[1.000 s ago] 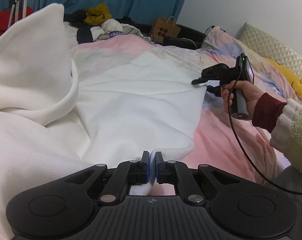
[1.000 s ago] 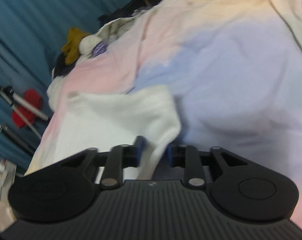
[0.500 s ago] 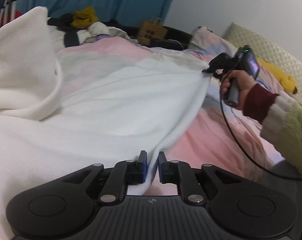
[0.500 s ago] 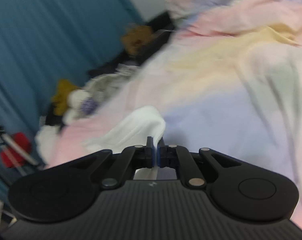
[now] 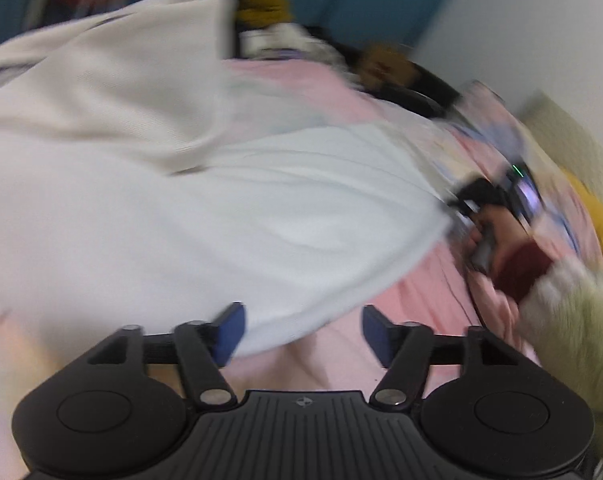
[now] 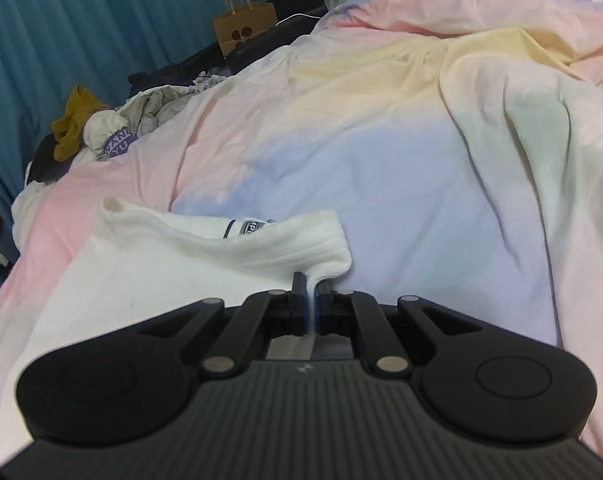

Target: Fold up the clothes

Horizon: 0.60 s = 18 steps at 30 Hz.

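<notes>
A white knit garment [image 5: 229,216] lies spread over the pastel bedspread [image 5: 413,344]; the left wrist view is blurred by motion. My left gripper [image 5: 299,334] has its jaws opening wide, and the garment's hem lies loose between the blue pads [image 5: 229,330] without being pressed. In the right wrist view my right gripper [image 6: 310,304] is shut on a ribbed corner of the same white garment [image 6: 205,264], near its collar label. The right gripper [image 5: 477,200] shows in the left view too, held in a hand with a dark red cuff, at the garment's far corner.
A heap of clothes [image 6: 113,128] with a mustard piece lies at the bed's far edge before a blue curtain [image 6: 61,28]. A brown paper bag [image 6: 243,28] stands behind the bed. A yellow plush toy [image 5: 597,216] and a quilted pillow lie at the right.
My left gripper's jaws went from shut on the hem to wide apart, and the view rolled and blurred. My right gripper closed on the garment's corner and lifted it.
</notes>
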Available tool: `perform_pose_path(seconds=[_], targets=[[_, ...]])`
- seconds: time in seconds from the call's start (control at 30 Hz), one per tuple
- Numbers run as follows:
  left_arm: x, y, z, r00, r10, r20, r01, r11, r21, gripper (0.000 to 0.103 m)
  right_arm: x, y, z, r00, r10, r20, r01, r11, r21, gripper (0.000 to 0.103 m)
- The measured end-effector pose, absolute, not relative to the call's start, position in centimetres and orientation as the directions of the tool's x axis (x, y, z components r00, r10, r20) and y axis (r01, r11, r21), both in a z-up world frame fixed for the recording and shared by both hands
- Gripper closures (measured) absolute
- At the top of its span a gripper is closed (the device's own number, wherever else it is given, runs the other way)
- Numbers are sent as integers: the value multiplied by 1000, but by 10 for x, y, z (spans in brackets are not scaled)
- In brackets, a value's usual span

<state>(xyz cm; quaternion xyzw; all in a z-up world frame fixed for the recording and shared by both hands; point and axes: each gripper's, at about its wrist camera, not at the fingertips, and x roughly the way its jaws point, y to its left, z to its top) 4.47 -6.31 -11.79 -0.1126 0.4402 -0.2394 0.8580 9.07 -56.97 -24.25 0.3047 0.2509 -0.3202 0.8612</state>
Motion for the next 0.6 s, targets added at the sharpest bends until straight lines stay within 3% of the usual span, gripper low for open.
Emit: perform_pose_path(seconds=[0.17,0.37,0.5,0.6], targets=[[57,2,-131,476,-479,-738,-97,805,-585,17,123,-582,-249,669,-399,-627,703,612,362,97],[56,78,-161,570,-387,-725,-505,531,-681,14,145,-595,-251,670,-397,-627,706,603,372,97],[52,105,-178,654,-324,-683,-617,294,-730,14,150,-602,-250,674,-391,-627,706,591,391,97],[52,107,-170,708,-242,-664,-608,270,-747,14,149,-601,-250,674,-392,-626,708,586,395,97]])
